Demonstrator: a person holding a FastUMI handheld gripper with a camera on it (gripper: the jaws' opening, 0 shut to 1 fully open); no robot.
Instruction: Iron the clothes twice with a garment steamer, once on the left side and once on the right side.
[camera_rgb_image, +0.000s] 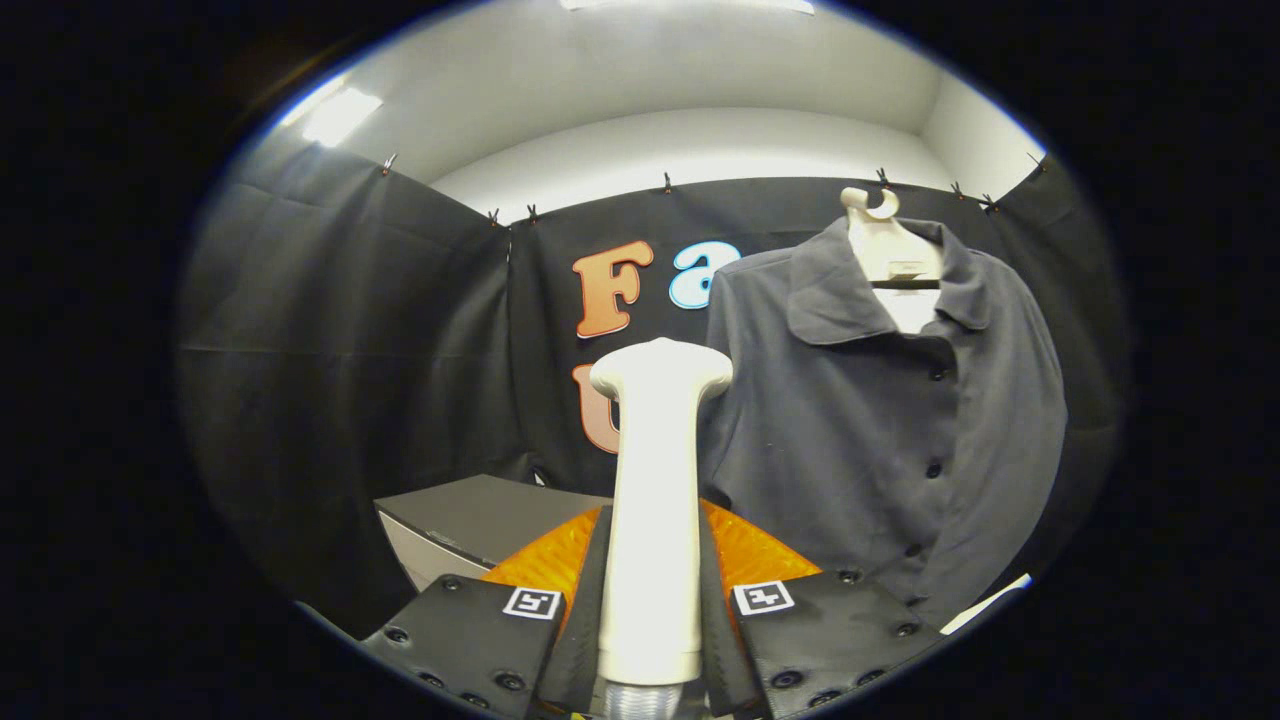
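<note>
A white garment steamer (655, 500) stands upright between my fingers, its flat head at the top, level with the shirt's chest. My gripper (652, 570) is shut on the steamer's handle, both fingers pressing its sides. A dark grey button-up shirt (880, 420) hangs on a white hanger (885, 245) beyond the fingers and to the right of the steamer head. The steamer head sits just left of the shirt's left sleeve edge, apart from the cloth. The shirt's buttons run down its middle.
A grey box or table top (470, 520) lies low, beyond the left finger. Black cloth walls close the booth on the left and behind. A white strip (985, 605) shows low under the shirt's right hem.
</note>
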